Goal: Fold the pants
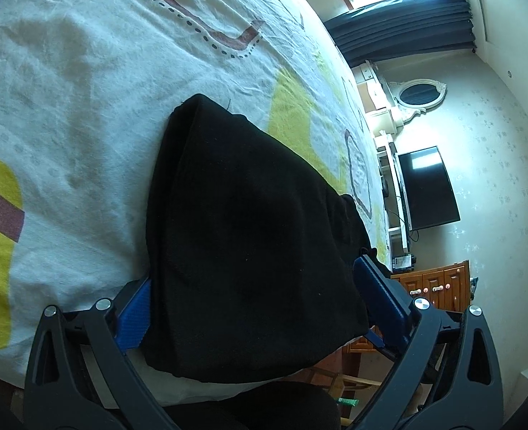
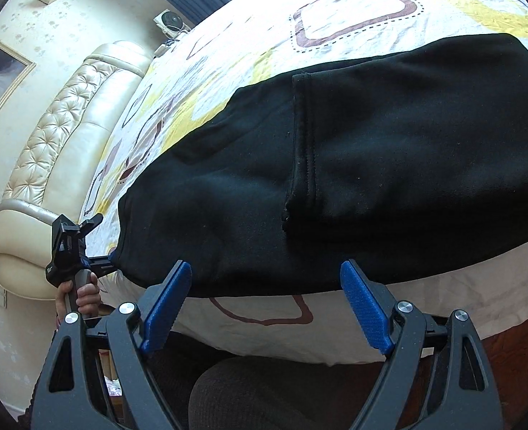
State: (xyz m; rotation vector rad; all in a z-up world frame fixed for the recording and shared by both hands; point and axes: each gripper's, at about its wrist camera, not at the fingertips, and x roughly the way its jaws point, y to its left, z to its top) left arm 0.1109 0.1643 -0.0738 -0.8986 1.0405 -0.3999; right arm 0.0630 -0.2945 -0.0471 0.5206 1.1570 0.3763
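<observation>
The black pants [image 2: 371,165] lie folded over on the patterned bedsheet [image 2: 353,10], near the bed's front edge. In the left wrist view the pants [image 1: 249,236] fill the space between my left gripper's [image 1: 253,297] wide-open blue pads [image 1: 134,319], one end of the cloth lying between the jaws. My right gripper [image 2: 265,297] is open and empty, its blue pads [image 2: 367,308] just short of the pants' near edge. The left gripper also shows in the right wrist view [image 2: 111,256], at the pants' left end, held by a hand.
A padded cream headboard [image 2: 59,136] stands at the left end of the bed. A television [image 1: 428,190], a wooden cabinet [image 1: 432,286], an oval mirror [image 1: 419,95] and dark curtains [image 1: 403,25] line the far wall. The person's dark-clad knees [image 2: 281,394] are below the bed edge.
</observation>
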